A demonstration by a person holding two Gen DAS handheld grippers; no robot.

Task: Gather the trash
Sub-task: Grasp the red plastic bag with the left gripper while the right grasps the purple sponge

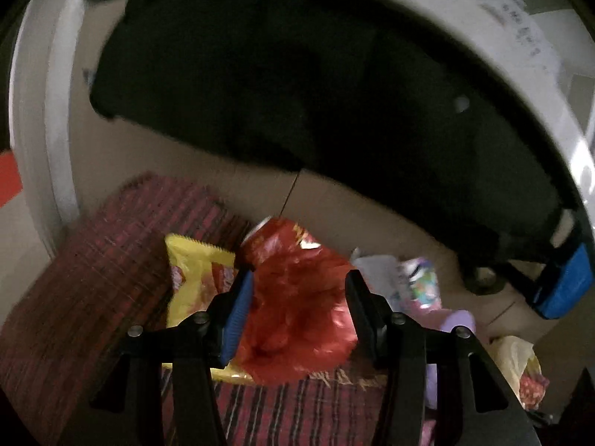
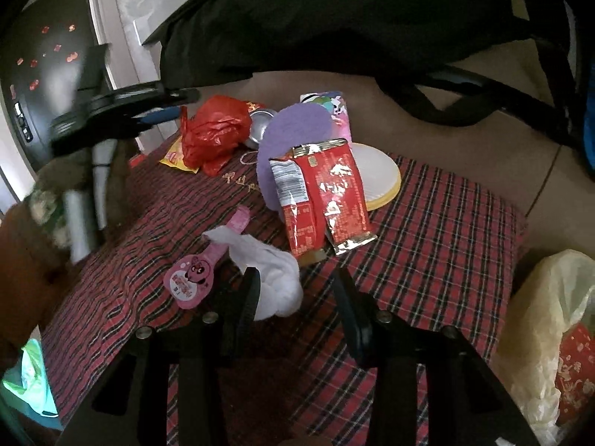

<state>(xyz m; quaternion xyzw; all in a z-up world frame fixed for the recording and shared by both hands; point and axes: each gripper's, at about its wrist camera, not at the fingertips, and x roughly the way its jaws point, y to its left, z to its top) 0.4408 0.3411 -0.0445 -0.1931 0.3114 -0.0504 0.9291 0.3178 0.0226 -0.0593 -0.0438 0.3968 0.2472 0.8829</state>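
Observation:
Trash lies on a red plaid cloth (image 2: 427, 238). My left gripper (image 1: 297, 278) is open, its fingers on either side of a crumpled red plastic bag (image 1: 297, 297), which also shows in the right wrist view (image 2: 215, 130). A yellow snack packet (image 1: 193, 275) lies under the bag. My right gripper (image 2: 293, 278) is open just above a crumpled white tissue (image 2: 271, 275). Ahead of it lie two red foil wrappers (image 2: 323, 193), a pink pouch (image 2: 197, 275), a purple disc (image 2: 293, 130), a yellow-rimmed white plate (image 2: 379, 174) and a metal can (image 2: 260, 126).
A translucent yellow bag (image 2: 550, 334) holding red trash stands off the cloth at the right. A black bag with straps (image 2: 372, 22) lies on the tan floor behind the cloth. A green bag (image 2: 33, 383) sits at the lower left.

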